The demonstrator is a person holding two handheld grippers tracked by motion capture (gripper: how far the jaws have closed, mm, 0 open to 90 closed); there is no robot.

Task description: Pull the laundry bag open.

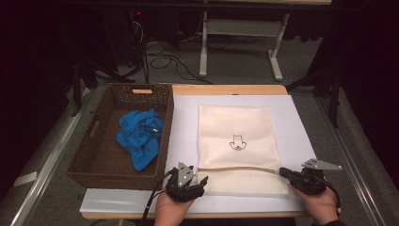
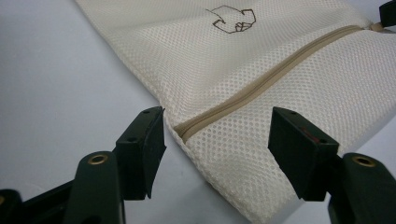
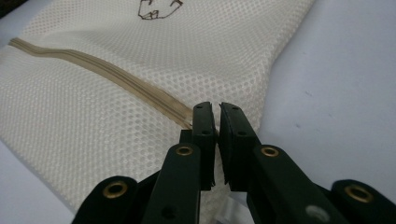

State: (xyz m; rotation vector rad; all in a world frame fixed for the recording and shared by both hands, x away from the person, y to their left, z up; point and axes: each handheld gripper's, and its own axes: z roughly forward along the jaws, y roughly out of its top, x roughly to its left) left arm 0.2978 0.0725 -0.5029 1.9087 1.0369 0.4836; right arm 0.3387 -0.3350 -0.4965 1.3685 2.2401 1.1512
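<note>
On the white table sheet (image 1: 301,122), the mesh bag (image 1: 235,141) lies ahead of both tongs, its zipper (image 2: 266,79) running straight between them. The right gripper (image 3: 215,114) pinches the zipper's end; the left gripper (image 2: 217,140) gapes around the opposite end.

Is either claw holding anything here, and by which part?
The right claw is shut at the zipper's end on the mesh bag. The left claw stands open, holding nothing.

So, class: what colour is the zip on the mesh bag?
Tan, on the cream bag; the zip shows best in the left gripper view.

Black grippers (image 1: 203,181) — brass rivets, trailing cables.
</note>
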